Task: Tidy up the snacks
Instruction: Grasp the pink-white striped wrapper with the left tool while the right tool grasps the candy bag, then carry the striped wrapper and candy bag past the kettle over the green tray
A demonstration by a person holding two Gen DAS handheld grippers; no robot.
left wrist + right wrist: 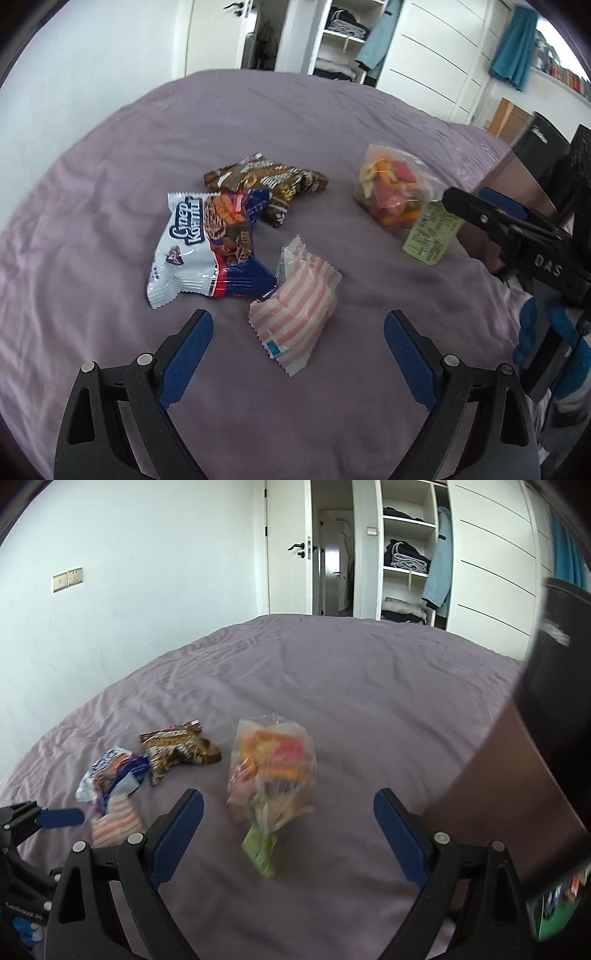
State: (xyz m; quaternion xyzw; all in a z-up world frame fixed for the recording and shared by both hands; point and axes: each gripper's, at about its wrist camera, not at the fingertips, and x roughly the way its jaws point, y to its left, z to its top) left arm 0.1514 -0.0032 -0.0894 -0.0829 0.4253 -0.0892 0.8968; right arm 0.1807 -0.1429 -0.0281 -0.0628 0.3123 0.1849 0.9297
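Several snack packs lie on a purple bed cover (295, 140). A pink-striped white pack (295, 317) lies just ahead of my open, empty left gripper (298, 325). A white and blue cookie pack (207, 251) and a brown pack (269, 181) lie to its left and behind it. A clear bag of colourful candy with a green label (399, 195) lies to the right; it also shows in the right wrist view (269, 775), between the fingers of my open, empty right gripper (289, 808). The right gripper shows in the left wrist view (476, 206) beside that bag.
A brown box with a dark lid (524, 794) stands at the right edge of the bed. A white wall (129, 590) runs along the left. A door (288, 546) and an open wardrobe (406, 554) stand beyond the far end of the bed.
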